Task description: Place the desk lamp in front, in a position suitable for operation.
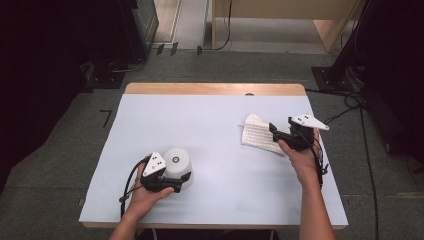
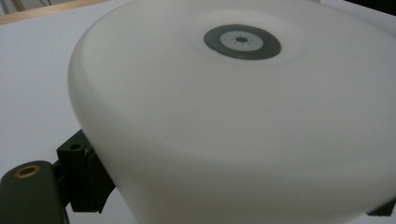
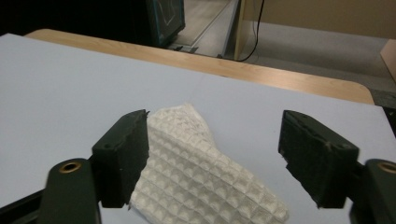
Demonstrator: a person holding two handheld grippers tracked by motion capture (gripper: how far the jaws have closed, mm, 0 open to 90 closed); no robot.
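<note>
Gripping the white upturned plastic bowl (image 1: 177, 166) between its jaws, my left gripper (image 1: 172, 182) holds it on the pale blue table (image 1: 210, 135). My right gripper (image 3: 212, 158) stands open, the white waffle-textured cloth (image 3: 201, 172) lying between its jaws, unpressed.

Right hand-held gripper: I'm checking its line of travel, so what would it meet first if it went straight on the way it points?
Probably the white waffle-textured cloth, lying between and just ahead of the right hand-held gripper, whose jaws stand open; depth is unclear.
</note>
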